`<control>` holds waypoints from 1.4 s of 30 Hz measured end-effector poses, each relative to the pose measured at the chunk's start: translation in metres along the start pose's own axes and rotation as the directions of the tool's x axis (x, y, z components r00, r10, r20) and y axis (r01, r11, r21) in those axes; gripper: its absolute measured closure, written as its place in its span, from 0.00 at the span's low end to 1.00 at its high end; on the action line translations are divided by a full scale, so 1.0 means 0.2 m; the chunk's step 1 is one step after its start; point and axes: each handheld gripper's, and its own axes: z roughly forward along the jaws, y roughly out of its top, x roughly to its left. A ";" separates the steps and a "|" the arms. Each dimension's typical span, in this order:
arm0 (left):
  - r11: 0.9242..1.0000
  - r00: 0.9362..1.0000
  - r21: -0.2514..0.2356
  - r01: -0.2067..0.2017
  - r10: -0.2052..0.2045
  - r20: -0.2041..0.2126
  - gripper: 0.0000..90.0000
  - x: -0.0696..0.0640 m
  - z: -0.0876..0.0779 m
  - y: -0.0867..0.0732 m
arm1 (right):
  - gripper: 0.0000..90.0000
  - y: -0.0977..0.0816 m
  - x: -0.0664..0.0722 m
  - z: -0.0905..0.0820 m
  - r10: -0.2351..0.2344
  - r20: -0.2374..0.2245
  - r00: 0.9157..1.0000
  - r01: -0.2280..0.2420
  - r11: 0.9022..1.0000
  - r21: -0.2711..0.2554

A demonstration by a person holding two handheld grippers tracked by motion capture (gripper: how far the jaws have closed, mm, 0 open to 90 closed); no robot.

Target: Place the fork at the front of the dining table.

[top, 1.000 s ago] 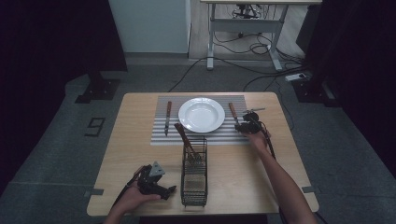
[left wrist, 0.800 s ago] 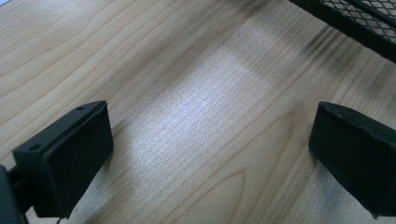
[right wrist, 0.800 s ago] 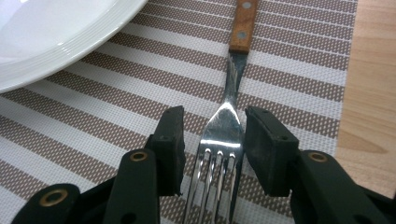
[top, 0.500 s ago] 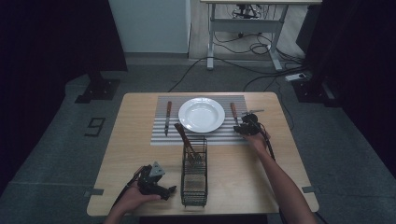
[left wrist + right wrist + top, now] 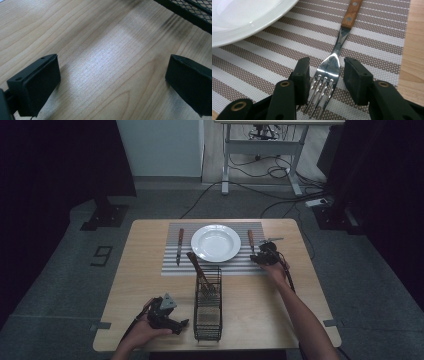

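The fork (image 5: 329, 72) has a shiny polished metal head and a wooden handle with metal rivets. The placemat (image 5: 374, 37) is a woven, matt mesh (striped). The plate (image 5: 247, 17) looks glossy ceramic; the table (image 5: 105, 50) is smooth, grained wood.

Right hand-held gripper (image 5: 326, 75) jaws have just been opening around fork (image 5: 329, 68)

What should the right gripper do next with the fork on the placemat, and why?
Probably draw back and lift clear. The fork already lies flat on the placemat beside the plate, and the right gripper has just been opening, its pads standing apart from the tines between them.
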 end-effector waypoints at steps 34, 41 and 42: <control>1.000 1.000 0.000 -0.002 0.002 0.003 0.00 0.00 0.00 0.00 | 0.43 -0.11 0.15 -0.48 -0.053 -0.116 0.992 0.026 0.974 -0.225; 1.000 1.000 0.000 -0.004 0.004 0.004 0.00 0.00 0.00 0.00 | 0.43 -0.26 0.23 -0.61 -0.098 -0.172 0.980 0.058 0.973 -0.224; 1.000 1.000 0.000 -0.003 0.003 0.004 0.00 0.00 0.00 0.00 | 0.43 -0.27 0.24 -0.63 -0.104 -0.175 0.979 0.063 0.973 -0.224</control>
